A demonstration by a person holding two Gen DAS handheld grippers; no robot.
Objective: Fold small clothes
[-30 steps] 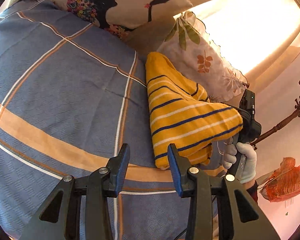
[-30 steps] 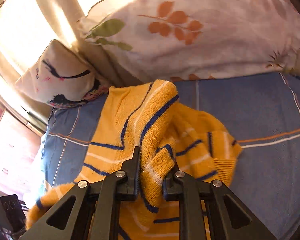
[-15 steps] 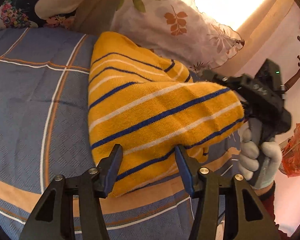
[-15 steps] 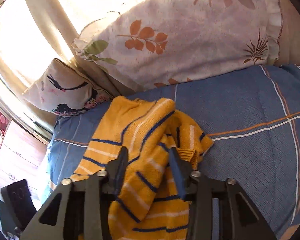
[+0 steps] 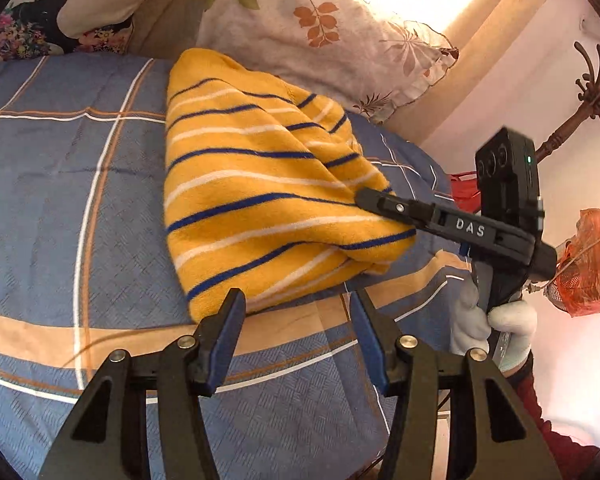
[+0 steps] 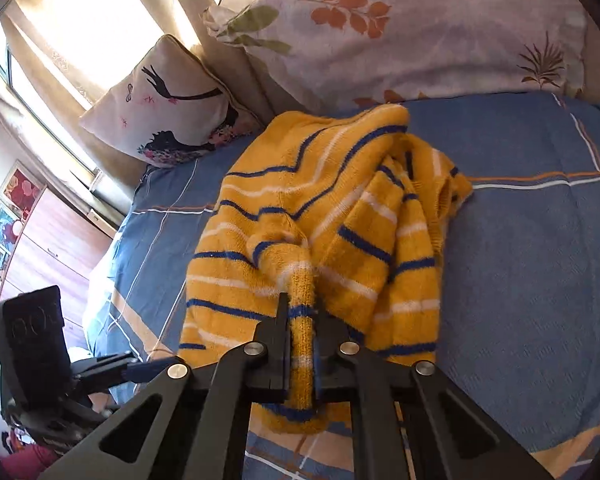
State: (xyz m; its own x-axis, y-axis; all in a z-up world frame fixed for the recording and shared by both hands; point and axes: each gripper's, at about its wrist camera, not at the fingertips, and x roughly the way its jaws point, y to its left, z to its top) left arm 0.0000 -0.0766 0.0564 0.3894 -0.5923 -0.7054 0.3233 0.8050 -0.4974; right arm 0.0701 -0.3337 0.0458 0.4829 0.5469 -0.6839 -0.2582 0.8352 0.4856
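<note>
A: Noting the state first. Yellow striped sweater (image 5: 260,200) lies partly folded on the bed (image 5: 60,200), on the blue checked cover, its far end just short of the leaf-print pillow (image 5: 340,40). The fold is loose and lumpy, with a sleeve and ribbed cuff bunched on one side in the right wrist view.

B: And the grippers?

A: Right hand-held gripper (image 6: 302,316) is clamped tight on a ridge of knit near the sweater's near edge; the yarn fills the gap between the jaws. Left hand-held gripper (image 5: 296,320) stands about half open, nothing between the jaws, poised just short of the near hem and not touching it.

B: How do you expect the sweater to handle?

A: My judgement: light, soft and thick. A fuzzy knit like this has no stiffness, so it sags wherever it is not supported. It grips well and is not slippery, and is not fragile, though loose yarn could snag on a jaw edge.

B: Best place to take hold?

A: Hems and folded edges, where the layers stack and a pinch catches all of them. A pinch mid-panel only lifts the top layer and drags the fold apart. The left should probably take the near corner opposite the right's pinch, so both ends travel together.

B: Risk?

A: Stretch. Pulling from one point distorts the knit.
</note>
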